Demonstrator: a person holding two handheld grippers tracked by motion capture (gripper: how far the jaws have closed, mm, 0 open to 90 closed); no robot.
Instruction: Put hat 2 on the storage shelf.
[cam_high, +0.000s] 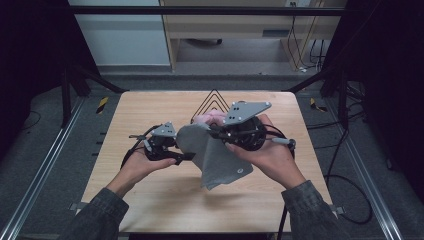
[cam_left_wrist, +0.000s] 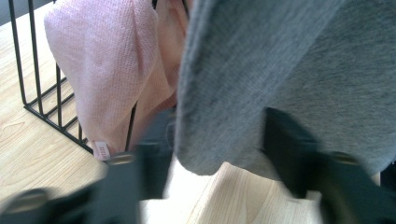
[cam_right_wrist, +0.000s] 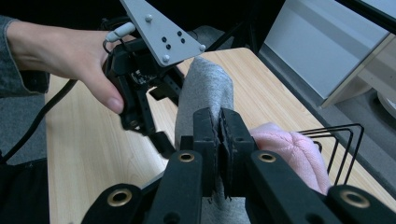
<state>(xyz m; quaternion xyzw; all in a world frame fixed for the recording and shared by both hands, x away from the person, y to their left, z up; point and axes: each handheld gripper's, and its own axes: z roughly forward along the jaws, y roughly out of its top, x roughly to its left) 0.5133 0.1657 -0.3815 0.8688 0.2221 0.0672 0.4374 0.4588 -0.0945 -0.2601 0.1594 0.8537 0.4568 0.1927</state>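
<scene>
Near the table's centre, a grey cloth held above the wood, long axis running from 11 o'clock down to 5, free corner hanging toward 5. At its 9 o'clock edge, left gripper, jaws spread either side of the hem. At 12, right gripper, jaws pressed together, pinching the cloth. Beyond, pink cloth draped in a black wire rack.

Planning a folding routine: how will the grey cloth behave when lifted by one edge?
Probably floppy: the grey cloth droops in folds below the right tool, which pinches its edge. Likely light, since that one pinch carries it. Its fuzzy knit surface suggests it won't slip easily.
</scene>
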